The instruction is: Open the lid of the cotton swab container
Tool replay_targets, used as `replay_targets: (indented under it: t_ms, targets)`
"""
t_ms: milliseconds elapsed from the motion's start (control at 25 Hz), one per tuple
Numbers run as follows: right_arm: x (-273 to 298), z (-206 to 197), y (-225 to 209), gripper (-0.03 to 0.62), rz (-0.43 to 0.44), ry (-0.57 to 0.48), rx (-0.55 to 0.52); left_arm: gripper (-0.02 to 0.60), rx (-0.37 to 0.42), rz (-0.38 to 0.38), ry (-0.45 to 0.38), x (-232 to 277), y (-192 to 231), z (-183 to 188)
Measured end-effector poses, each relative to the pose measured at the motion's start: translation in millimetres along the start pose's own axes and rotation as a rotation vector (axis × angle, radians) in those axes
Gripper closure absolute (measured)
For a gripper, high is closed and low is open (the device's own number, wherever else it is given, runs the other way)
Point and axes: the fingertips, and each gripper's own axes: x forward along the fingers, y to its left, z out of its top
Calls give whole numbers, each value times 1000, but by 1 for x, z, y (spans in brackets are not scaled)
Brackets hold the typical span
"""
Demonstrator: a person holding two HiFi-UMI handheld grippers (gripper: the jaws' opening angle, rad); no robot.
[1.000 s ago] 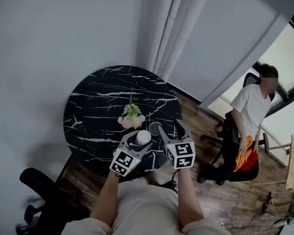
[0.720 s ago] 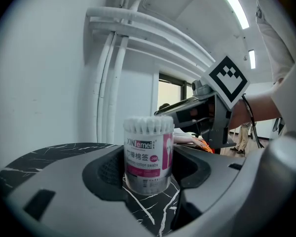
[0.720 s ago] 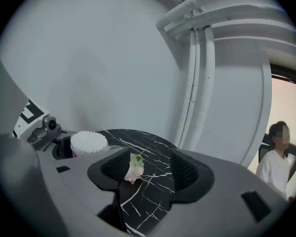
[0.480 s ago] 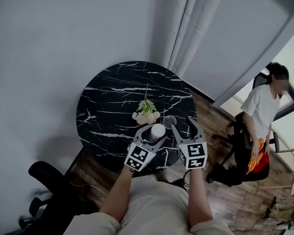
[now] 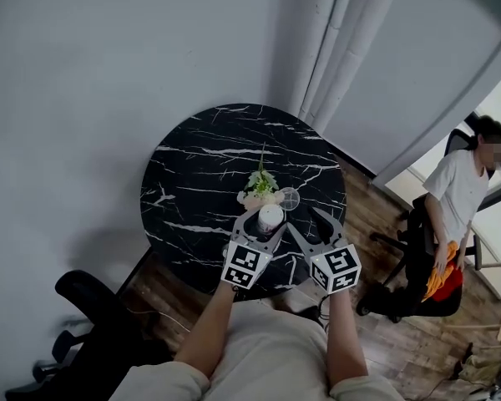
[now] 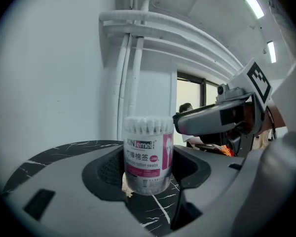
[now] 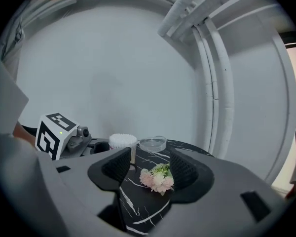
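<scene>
A round black table (image 5: 192, 182) with white marble veins fills the middle of the head view. It stands close to a pale grey wall (image 5: 108, 73), and white pipes (image 5: 334, 40) run up that wall at the upper right of centre. A wooden floor (image 5: 376, 215) shows to the right of and below the table. A black office chair (image 5: 92, 307) sits at the lower left. At the right edge a person (image 5: 463, 190) in a white shirt sits on another chair beside a bright window.

The cotton swab container (image 5: 270, 216) (image 6: 148, 154) stands upright near the table's near edge. Its top is open and the white swab tips are bare. The left gripper (image 5: 260, 225) (image 6: 148, 166) has its jaws closed against the container's two sides. The clear lid (image 5: 290, 197) (image 7: 153, 143) lies flat on the table just up and right of the container. A small bunch of pink and green flowers (image 5: 260, 187) (image 7: 158, 177) lies just above the container.

The right gripper (image 5: 307, 222) (image 7: 149, 169) hangs over the table's lower right edge with its jaws wide apart. They have just been closing a little, with nothing between them.
</scene>
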Motion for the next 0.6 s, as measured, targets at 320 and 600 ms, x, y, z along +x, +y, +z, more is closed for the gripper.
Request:
replay_targets:
  t_ms: [320,600]
  targets:
    - [-6,-5,0,470,-50,-86,81,314,-57,56,-14,-8,20,-3]
    - [-17,-6,-10,553,-108,-118,166,314,-71,26,-13,-8,13,-7]
